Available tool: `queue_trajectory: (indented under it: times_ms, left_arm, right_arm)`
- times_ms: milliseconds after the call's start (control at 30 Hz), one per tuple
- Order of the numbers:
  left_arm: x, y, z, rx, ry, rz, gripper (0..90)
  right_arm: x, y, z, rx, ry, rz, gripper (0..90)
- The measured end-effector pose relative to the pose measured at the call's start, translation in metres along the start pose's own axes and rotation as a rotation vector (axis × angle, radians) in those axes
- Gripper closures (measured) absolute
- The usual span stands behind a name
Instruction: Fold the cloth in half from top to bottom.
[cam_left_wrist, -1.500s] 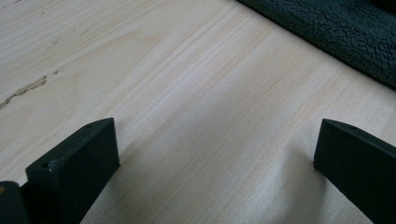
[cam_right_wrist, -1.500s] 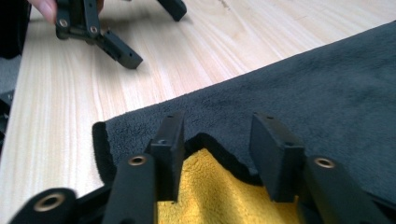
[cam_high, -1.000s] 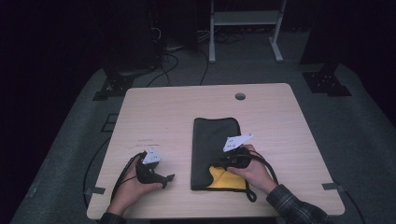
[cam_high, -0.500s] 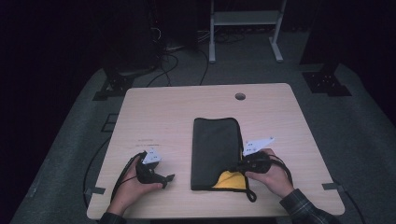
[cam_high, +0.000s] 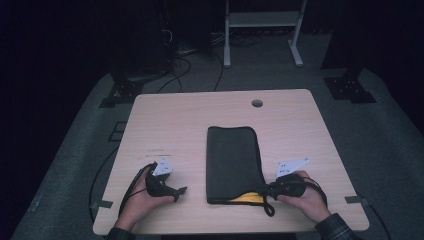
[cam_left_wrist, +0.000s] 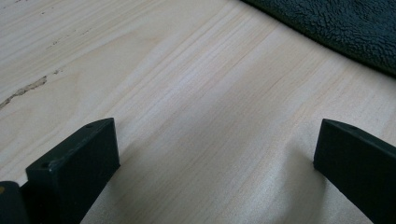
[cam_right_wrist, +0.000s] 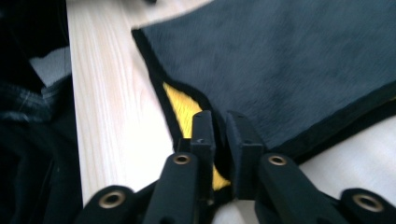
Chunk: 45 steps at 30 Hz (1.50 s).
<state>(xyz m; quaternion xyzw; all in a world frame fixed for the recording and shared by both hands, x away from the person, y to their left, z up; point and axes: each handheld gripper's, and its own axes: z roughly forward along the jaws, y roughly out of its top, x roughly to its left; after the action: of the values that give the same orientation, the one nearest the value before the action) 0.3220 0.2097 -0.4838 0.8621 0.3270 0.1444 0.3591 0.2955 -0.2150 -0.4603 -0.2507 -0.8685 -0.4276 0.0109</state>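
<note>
Dark room, cables and a white stand at the back, and a pale wooden table (cam_high: 175, 125) lit up in the middle. A folded black fleece cloth (cam_high: 232, 160) with a yellow inner side lies lengthwise at the table's centre.

What's changed: a second ago the right gripper (cam_high: 267, 191) sat over the cloth's near end. Now it's out past the cloth's 5 o'clock corner, and the upturned yellow flap (cam_high: 246, 198) has shrunk to a sliver along the near edge. Looks to me like that corner is being dragged outward to flatten or unfold the cloth.

The right gripper view gives what the high view can't: the jaws have just been easing apart, but they're close together with the black-edged corner (cam_right_wrist: 219, 172) between them, so I'd call it gripped.

The left gripper (cam_high: 179, 191) rests at the cloth's 8 o'clock, well apart. Its own view shows jaws wide, bare wood between, fleece (cam_left_wrist: 345, 28) at 1 o'clock.
</note>
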Motion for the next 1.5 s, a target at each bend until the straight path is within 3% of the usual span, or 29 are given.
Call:
queue_trajectory:
  times_ms: [100,267,367,567,767,800,833,933,1000,1067,1100,1167,1233,1500]
  left_arm:
    - [0.000,0.000,0.000,0.001,0.000,0.001,0.0]
    - [0.000,0.000,0.000,0.000,0.000,0.001,0.0]
    - [0.000,0.000,0.000,0.000,0.000,0.001,0.0]
    - [0.000,0.000,0.000,0.000,0.002,-0.002,0.0]
    - [0.000,0.000,-0.001,-0.021,0.000,0.001,7.9]
    - [0.000,0.000,-0.002,-0.025,-0.001,0.004,7.9]
    - [0.001,0.000,-0.002,-0.031,-0.005,0.007,13.6]
    - [0.002,0.000,-0.002,-0.044,-0.014,0.013,17.5]
    - [0.002,0.001,-0.003,-0.053,-0.018,0.018,28.0]
    - [0.002,0.003,-0.003,-0.046,-0.022,0.026,30.0]
    - [0.003,0.006,-0.003,-0.030,-0.016,0.013,34.7]
    - [0.003,0.009,-0.002,-0.021,-0.019,-0.003,35.7]
    - [0.003,0.015,-0.001,-0.020,-0.047,-0.031,35.4]
    - [0.007,0.041,0.010,-0.001,-0.105,-0.060,43.2]
  right_arm:
    - [0.005,-0.007,0.002,0.035,-0.009,-0.011,74.9]
    - [0.011,-0.011,0.001,0.048,0.000,-0.032,74.4]
    - [0.017,-0.020,0.002,0.097,-0.016,-0.055,72.9]
    - [0.017,-0.018,-0.004,0.061,-0.027,-0.052,66.7]
    - [0.005,-0.007,-0.004,-0.025,-0.097,-0.023,46.7]
    - [0.005,-0.007,-0.004,-0.025,-0.097,-0.023,46.7]
    - [0.001,-0.005,-0.002,-0.040,-0.120,-0.007,43.7]
    - [-0.004,-0.003,-0.001,-0.042,-0.140,0.009,44.1]
    - [-0.010,0.000,0.000,-0.043,-0.162,0.007,44.0]
    - [-0.015,0.003,-0.001,-0.054,-0.172,0.015,43.7]
    - [-0.018,0.005,-0.002,-0.060,-0.185,0.018,43.7]
    - [-0.022,0.007,-0.003,-0.065,-0.198,0.017,43.8]
    - [-0.024,0.008,-0.004,-0.063,-0.207,0.018,44.1]
    - [-0.043,0.025,0.000,-0.072,-0.238,0.026,44.8]
